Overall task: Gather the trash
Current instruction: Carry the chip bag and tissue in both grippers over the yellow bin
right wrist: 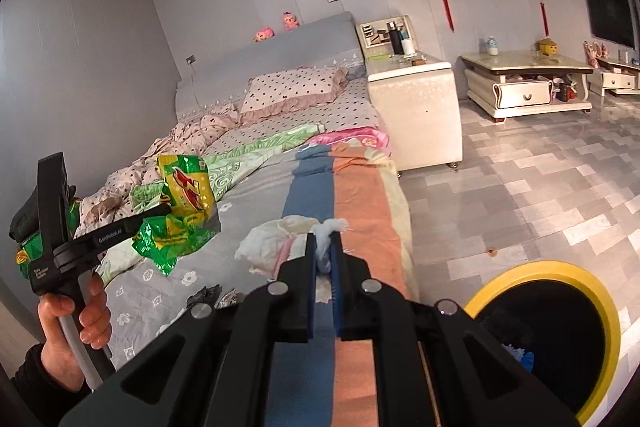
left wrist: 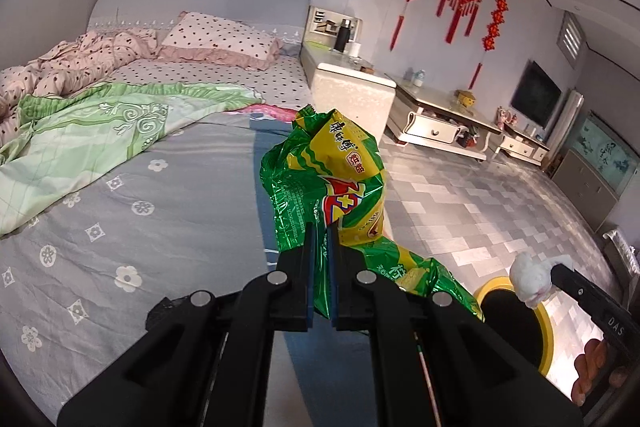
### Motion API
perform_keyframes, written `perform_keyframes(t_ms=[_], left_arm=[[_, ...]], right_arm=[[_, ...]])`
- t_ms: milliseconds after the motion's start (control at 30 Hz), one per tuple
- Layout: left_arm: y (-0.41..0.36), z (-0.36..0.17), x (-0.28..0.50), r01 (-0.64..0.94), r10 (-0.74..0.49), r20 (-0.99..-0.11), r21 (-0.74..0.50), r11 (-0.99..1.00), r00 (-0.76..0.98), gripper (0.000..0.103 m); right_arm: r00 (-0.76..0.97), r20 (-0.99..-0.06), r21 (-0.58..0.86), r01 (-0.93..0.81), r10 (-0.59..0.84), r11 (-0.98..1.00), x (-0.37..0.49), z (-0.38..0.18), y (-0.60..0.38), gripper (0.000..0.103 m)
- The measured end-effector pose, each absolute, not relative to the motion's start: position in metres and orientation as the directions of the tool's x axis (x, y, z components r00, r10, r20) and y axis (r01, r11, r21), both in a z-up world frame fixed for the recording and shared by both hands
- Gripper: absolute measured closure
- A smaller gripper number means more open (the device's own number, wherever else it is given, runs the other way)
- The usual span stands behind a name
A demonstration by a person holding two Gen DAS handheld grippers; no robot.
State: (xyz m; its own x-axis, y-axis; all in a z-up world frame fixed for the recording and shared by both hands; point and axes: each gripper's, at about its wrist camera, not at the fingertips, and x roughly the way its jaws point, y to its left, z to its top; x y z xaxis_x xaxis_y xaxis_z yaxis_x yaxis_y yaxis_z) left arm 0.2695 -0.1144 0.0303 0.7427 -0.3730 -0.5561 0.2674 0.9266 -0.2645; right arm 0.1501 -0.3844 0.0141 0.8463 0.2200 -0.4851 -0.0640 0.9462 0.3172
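Note:
My left gripper is shut on a crumpled green and yellow snack wrapper and holds it above the bed's right edge; the wrapper also shows in the right wrist view. My right gripper is shut on a wad of white tissue, seen in the left wrist view above the bin. The yellow-rimmed black trash bin stands on the floor beside the bed, also in the left wrist view. More white crumpled paper and a dark scrap lie on the bed.
The bed has a grey flowered cover, a green quilt and a pillow. A white bedside cabinet and a low TV stand stand along the wall. Tiled floor lies to the right.

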Motion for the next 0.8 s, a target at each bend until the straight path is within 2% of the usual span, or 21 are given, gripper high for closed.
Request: perform_keyframes(t_ms=[333,800], left_arm=[[-0.211,0.039,0.24,0.408,-0.484,-0.556,-0.266,0.874,0.676,0.099],[-0.354,-0.005,0.213,0.554,-0.576,-0.618,-0.258,0.792,0.536,0.098]], right_arm=[[0.873,-0.484,0.296,0.104,0.055,0.95,0.106,0.023,-0.473,0.097],[0.826,-0.558,0.305,0.298,-0.084,0.905,0.079,-0.025,-0.564,0.097]])
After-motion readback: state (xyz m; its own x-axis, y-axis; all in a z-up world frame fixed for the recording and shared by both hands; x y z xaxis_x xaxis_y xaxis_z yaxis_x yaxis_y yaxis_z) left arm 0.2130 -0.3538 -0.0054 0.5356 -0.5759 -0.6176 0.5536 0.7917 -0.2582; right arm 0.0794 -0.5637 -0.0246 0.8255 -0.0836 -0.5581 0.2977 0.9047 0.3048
